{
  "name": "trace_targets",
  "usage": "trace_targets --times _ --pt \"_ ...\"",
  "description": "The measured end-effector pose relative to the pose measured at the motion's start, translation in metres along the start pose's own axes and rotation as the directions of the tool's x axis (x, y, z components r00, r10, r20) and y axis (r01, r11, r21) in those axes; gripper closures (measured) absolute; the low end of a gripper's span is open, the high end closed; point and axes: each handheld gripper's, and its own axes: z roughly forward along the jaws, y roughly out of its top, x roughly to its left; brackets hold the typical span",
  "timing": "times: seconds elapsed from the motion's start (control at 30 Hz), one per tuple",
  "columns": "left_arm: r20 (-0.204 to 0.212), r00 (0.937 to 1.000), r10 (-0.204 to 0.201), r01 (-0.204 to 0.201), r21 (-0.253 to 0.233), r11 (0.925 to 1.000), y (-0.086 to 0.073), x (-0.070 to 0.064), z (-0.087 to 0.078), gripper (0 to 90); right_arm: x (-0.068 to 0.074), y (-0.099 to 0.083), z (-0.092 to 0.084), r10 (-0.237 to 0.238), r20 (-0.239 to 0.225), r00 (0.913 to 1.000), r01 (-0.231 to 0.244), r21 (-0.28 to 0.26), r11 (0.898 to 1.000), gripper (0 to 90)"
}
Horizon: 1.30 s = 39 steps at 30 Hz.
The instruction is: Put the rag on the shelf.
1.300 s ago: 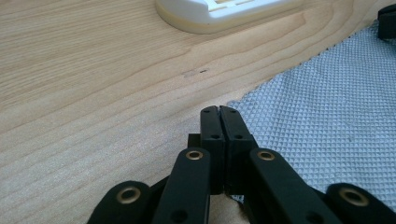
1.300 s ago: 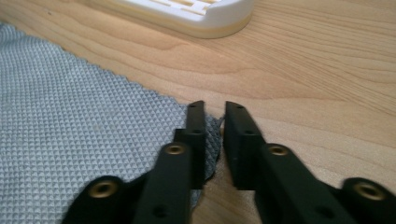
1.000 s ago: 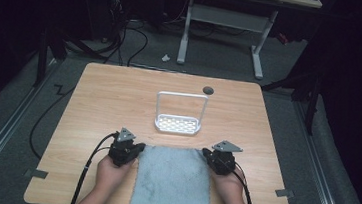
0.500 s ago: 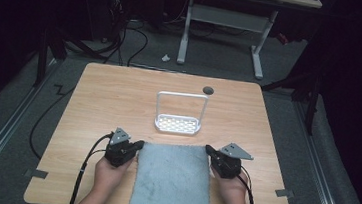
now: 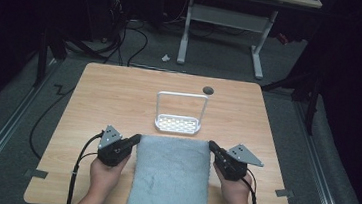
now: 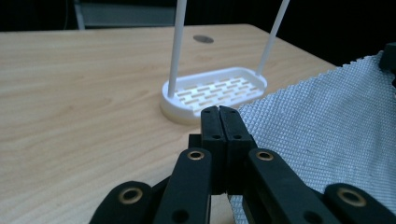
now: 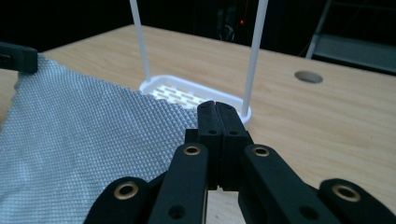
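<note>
A grey textured towel (image 5: 171, 176) lies on the near middle of the wooden table (image 5: 114, 95), its far edge pulled taut between the two grippers. My left gripper (image 5: 136, 138) is shut on the towel's far left corner, with the cloth (image 6: 327, 135) running off to the right of its closed jaws (image 6: 219, 110). The far right corner is pinched by my right gripper (image 5: 211, 145), also shut (image 7: 216, 105), and the towel (image 7: 84, 126) spreads to its left. A white slotted rack (image 5: 178, 125) with a tall hoop stands just beyond the towel's far edge.
A round cable hole (image 5: 208, 90) sits behind the rack. The rack's thin uprights (image 6: 177, 46) rise close ahead of both grippers. The table's left, right and far parts are bare wood. Desk legs and cables stand on the floor beyond the table.
Both grippers have moved outward, away from each other, each keeping hold of its corner. The towel's far edge is now wider and straighter.
</note>
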Motion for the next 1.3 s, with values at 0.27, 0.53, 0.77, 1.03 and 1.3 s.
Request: trace_targets --times 0.27,0.53,0.77,1.03,1.3 --pt "0.003 0.9993 0.038 -0.037 -0.099 0.9944 0.028 -0.009 -0.013 89.7 0.003 0.024 -0.012 -0.022 0.001 0.9998 0.021 -0.091 0.996 90.0" --pt "-0.011 0.9965 0.082 -0.083 -0.159 0.9838 0.056 -0.014 -0.017 89.7 -0.003 0.047 -0.017 -0.010 0.023 0.9997 0.013 -0.158 0.987 90.0" --pt "-0.029 0.9946 0.099 -0.103 -0.212 0.9717 0.075 -0.012 -0.020 89.7 -0.007 0.067 -0.022 -0.011 0.043 0.9990 0.020 -0.216 0.976 90.0" --pt "-0.055 0.9886 0.140 -0.149 -0.235 0.9604 0.099 -0.010 -0.014 89.8 -0.011 0.088 -0.021 -0.018 0.056 0.9983 0.031 -0.250 0.968 90.0" --pt "-0.060 0.9879 0.143 -0.153 -0.237 0.9593 0.124 -0.001 0.000 89.8 -0.025 0.109 -0.010 -0.003 0.070 0.9975 0.021 -0.256 0.966 90.0"
